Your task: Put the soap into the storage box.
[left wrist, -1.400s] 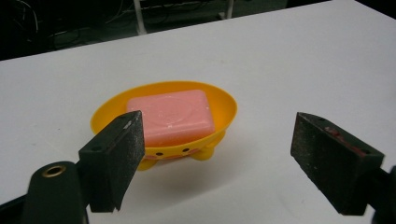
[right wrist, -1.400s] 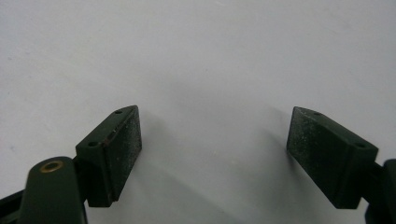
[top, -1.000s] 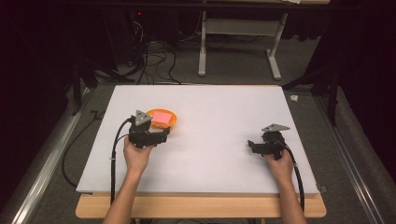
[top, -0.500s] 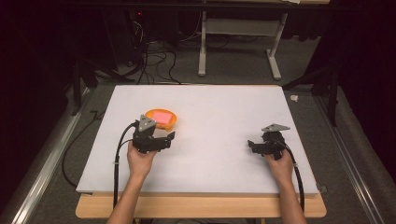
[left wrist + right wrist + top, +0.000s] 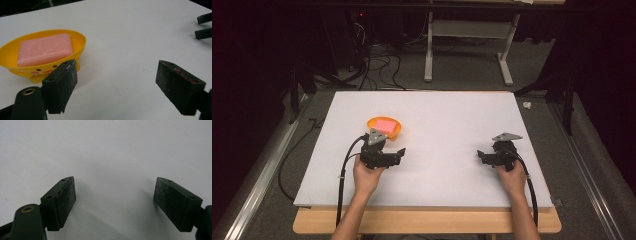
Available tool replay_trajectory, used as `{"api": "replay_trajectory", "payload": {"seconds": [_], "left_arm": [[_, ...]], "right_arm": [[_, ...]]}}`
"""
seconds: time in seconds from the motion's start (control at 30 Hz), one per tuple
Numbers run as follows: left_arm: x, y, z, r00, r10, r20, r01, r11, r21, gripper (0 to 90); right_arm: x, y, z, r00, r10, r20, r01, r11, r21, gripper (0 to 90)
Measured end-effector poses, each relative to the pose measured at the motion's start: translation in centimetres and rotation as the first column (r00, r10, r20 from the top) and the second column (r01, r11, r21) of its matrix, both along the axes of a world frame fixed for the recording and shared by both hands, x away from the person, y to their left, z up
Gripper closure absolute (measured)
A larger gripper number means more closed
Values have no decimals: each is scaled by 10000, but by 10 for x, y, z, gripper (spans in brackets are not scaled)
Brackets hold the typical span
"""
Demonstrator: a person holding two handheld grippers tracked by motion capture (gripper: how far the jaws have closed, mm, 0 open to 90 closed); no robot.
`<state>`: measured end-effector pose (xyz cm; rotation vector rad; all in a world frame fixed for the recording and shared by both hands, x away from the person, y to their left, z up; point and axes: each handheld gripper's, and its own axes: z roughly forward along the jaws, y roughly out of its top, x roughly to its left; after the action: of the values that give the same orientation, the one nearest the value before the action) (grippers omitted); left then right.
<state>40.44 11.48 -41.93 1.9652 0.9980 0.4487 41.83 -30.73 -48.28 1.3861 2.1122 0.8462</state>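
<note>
From the high view, a white-topped desk (image 5: pixel 452 125) with a pale wooden front edge carries a round orange-yellow plastic soap dish (image 5: pixel 384 127) toward its left side, with a flat pink rectangular bar of soap (image 5: pixel 385 123) lying inside it. The left hand-held gripper (image 5: pixel 398 154) is held just in front of the dish, near its right edge, pointing to the right, its jaws spread and empty. The right hand-held gripper (image 5: pixel 481 156) sits well apart on the right side of the desk, pointing left; whether its jaws are spread cannot be told at this size. Black cables trail from both toward the desk's front edge.

In the left gripper view, the two black jaws stand wide apart over the bare white surface with nothing between them. The soap dish (image 5: pixel 42 58) is beyond the left jaw, the soap (image 5: pixel 45 49) resting in its bowl. The other gripper's jaw tips show at the upper right edge.

In the right gripper view, the jaws are spread wide above plain white desk (image 5: pixel 107 150), holding nothing.
</note>
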Motion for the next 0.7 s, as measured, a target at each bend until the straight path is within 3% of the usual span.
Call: {"api": "replay_trajectory", "payload": {"seconds": [0.7], "left_arm": [[0,-23,-25,9975,-495,-513,517,9978,413,184]], "right_arm": [[0,0,0,10000,-4,6,4,10000,-11,186]]}}
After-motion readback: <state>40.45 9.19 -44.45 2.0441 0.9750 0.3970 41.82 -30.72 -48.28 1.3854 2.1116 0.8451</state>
